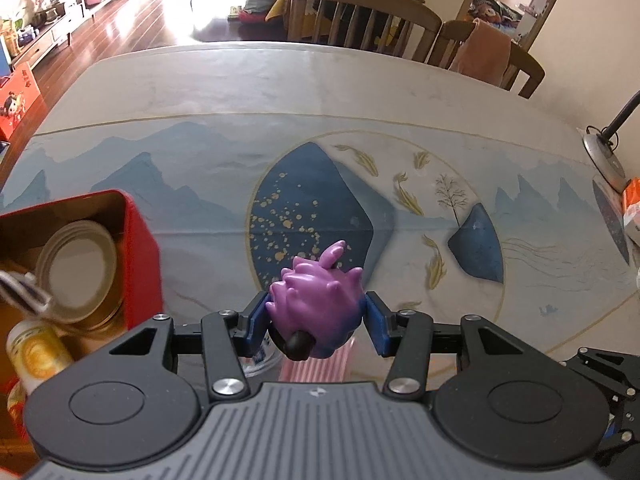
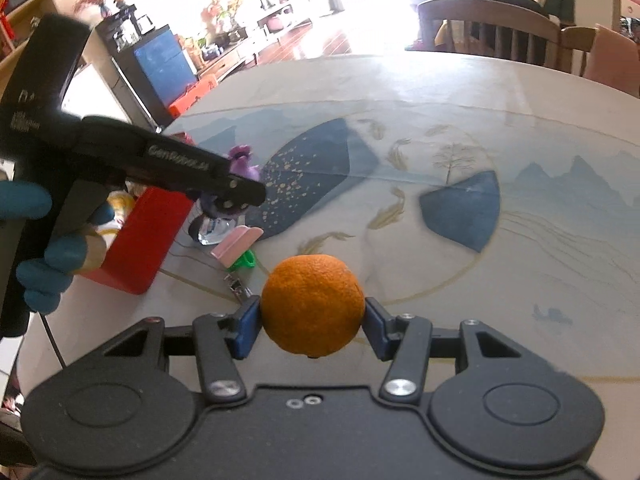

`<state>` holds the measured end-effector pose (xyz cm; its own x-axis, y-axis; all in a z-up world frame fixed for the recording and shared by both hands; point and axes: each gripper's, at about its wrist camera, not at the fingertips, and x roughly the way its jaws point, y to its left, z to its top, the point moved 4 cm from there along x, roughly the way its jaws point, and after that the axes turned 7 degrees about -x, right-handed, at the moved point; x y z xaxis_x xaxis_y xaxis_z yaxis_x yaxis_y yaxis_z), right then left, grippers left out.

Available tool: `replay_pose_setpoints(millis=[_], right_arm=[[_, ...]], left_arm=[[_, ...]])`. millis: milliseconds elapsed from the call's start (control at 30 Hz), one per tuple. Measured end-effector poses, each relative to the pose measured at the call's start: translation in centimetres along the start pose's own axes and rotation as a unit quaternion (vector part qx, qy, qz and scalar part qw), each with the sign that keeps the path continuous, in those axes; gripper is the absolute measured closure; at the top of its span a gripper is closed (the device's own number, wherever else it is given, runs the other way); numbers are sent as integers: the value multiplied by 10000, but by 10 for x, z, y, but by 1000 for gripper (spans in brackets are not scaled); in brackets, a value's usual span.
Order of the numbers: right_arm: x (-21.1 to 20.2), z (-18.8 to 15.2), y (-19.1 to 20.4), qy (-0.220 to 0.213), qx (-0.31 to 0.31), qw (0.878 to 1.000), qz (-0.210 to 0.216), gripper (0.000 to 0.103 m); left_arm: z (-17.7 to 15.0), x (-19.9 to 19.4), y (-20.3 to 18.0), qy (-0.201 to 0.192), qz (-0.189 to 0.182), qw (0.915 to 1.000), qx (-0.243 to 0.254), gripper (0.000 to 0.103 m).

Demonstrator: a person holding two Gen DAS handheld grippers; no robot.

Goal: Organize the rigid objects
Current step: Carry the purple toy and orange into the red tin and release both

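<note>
Left wrist view: the left gripper (image 1: pixel 316 320) was clenched on a purple spiky toy (image 1: pixel 316 308), blue pads pressed against both its sides, toy held above the table (image 1: pixel 280 92). The red box (image 1: pixel 140 256) stood open just left of the toy, with a round tin (image 1: pixel 78 268) inside and a yellow-labelled bottle (image 1: pixel 36 356) at its near side.

Right wrist view: the right gripper (image 2: pixel 313 320) was grasping an orange (image 2: pixel 313 306), pads tight on both sides, off the table surface. Left of the orange lay a pink piece (image 2: pixel 236 244), a green bit (image 2: pixel 245 260) and the red box. A blue-gloved hand (image 2: pixel 36 264) held the left gripper near the box, purple toy partly hidden behind it.
</note>
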<state>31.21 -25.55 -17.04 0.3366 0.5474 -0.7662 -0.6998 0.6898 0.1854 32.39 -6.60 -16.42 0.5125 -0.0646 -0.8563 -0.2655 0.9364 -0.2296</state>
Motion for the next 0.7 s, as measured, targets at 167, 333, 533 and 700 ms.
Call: replay_pose_setpoints(millis=[167,333,533,700], right_arm=[[-16,1,9,-109,68,9999,-11,50],[-30,6,23,-186,69,9998,-11,50],[-38,14,46,-257,8,9997,1,50],[-33,26,70,-331,-40,9994,93,50]], left_arm=[[-8,-26,7,-77,-78,9999,-94,53],[-15,-57,19,-195,-104,9996,-193,53],[-20,-89,46,-311,-37,9989,-339,53],[-22,-108,75,-445,44,9979,-474,53]])
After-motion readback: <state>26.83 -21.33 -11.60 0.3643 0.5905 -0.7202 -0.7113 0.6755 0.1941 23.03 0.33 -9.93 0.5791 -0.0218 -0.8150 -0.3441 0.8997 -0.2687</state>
